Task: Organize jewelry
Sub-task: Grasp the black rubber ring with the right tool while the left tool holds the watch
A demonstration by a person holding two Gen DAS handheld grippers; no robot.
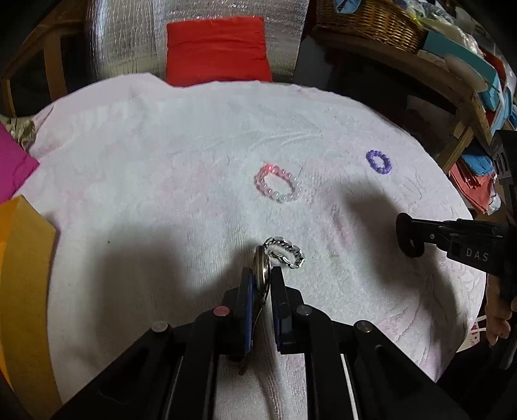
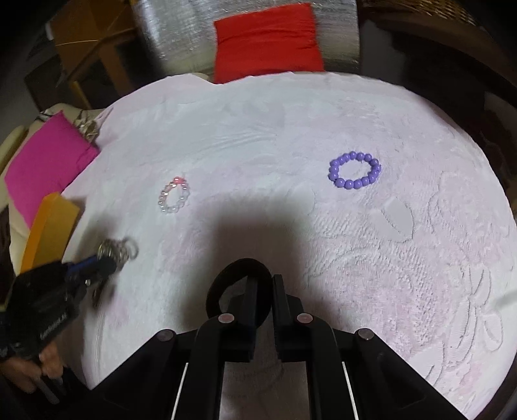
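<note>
My left gripper (image 1: 263, 274) is shut on a silver metal ring with a chain loop (image 1: 284, 252), held just above the white towel (image 1: 161, 194); it also shows in the right wrist view (image 2: 118, 250). My right gripper (image 2: 263, 281) is shut on a black band (image 2: 223, 281), low over the towel; it also shows in the left wrist view (image 1: 408, 239). A pink-and-white bead bracelet (image 1: 278, 187) (image 2: 174, 197) lies on the towel ahead. A purple bead bracelet (image 1: 378, 162) (image 2: 354, 170) lies further right.
A red cloth (image 1: 216, 50) (image 2: 268, 42) lies beyond the towel's far edge. A magenta sheet (image 2: 45, 164) and an orange box (image 1: 22, 290) (image 2: 51, 226) sit at the left. A wicker basket (image 1: 371, 22) and cluttered shelves stand at the right.
</note>
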